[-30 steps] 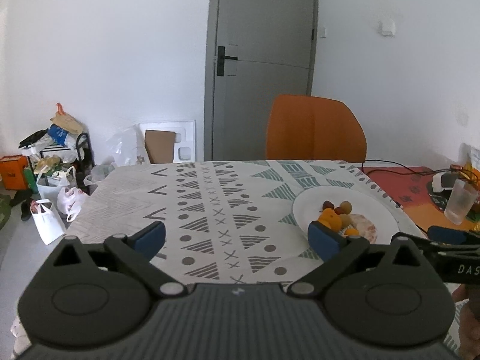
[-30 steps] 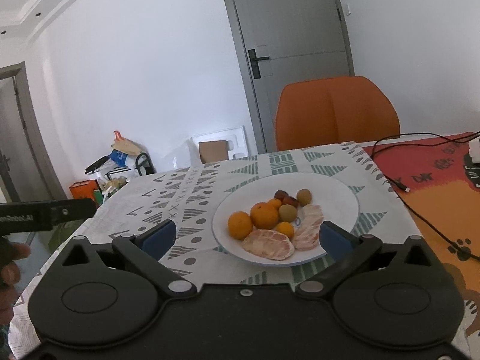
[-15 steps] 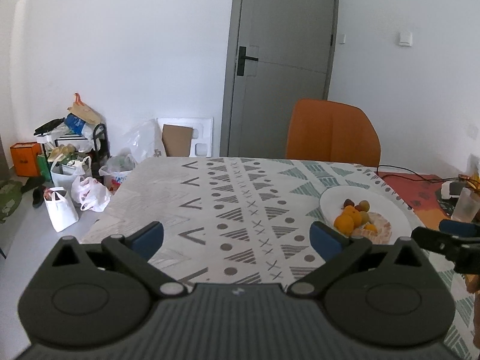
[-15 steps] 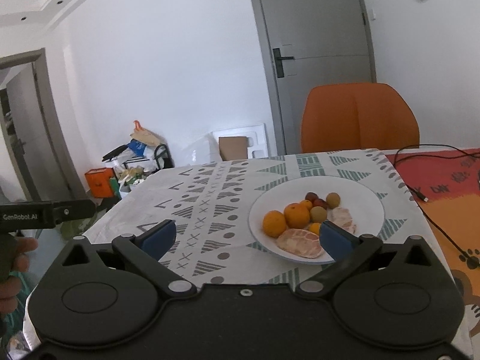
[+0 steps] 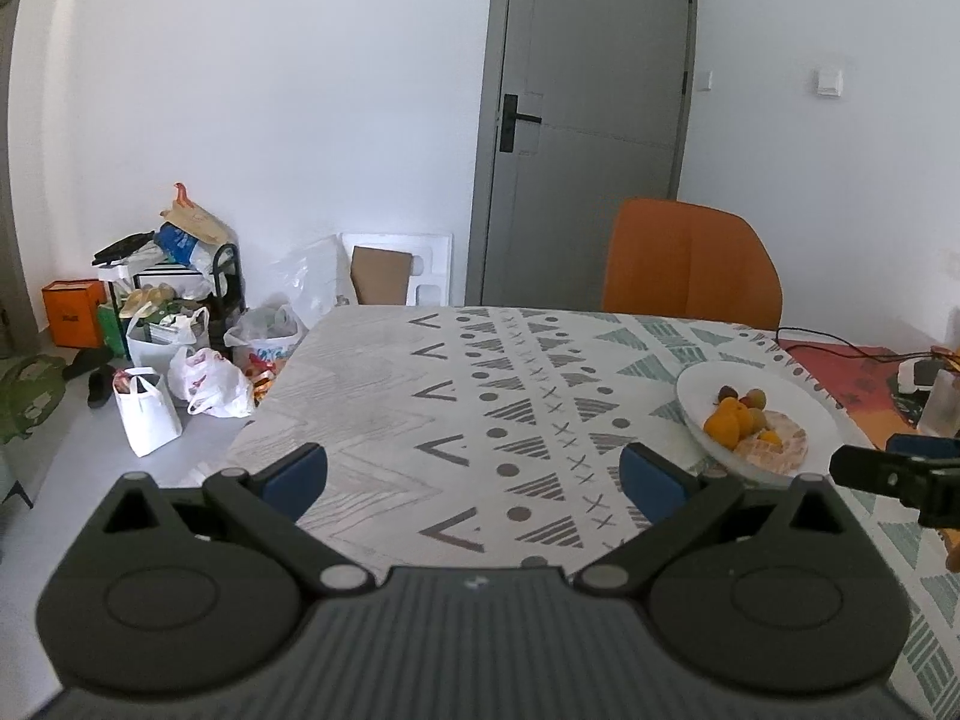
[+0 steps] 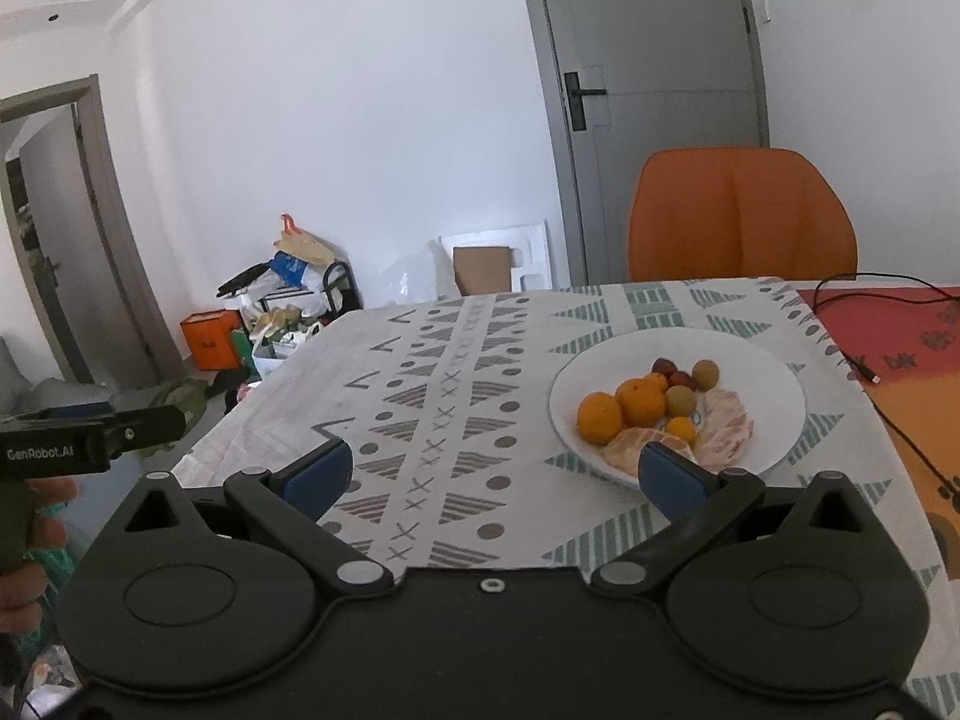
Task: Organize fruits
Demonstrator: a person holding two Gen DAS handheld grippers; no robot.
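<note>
Both grippers have drawn back from the round white plate (image 6: 774,420); a second ago it filled the lower middle of the right wrist view, and now it lies farther ahead and to the right, so more of the table with the grey-and-green patterned cloth (image 6: 456,396) shows in front. The left gripper (image 5: 474,474) hangs over the bare cloth with its jaws spread wide and nothing between them; the right gripper (image 6: 495,471) is the same, jaws spread and empty, its right blue pad just before the near rim of the plate. The fruits are all on the plate: two round oranges (image 6: 600,417), a small yellow-orange fruit (image 6: 681,428), small red and brown round fruits (image 6: 705,373) at the far side, and peeled pale pink citrus pieces (image 6: 726,429) at the near side. No fruit lies on the cloth. I judge that the sorting is either complete or paused, since both tools moved away empty; no second container is visible.
</note>
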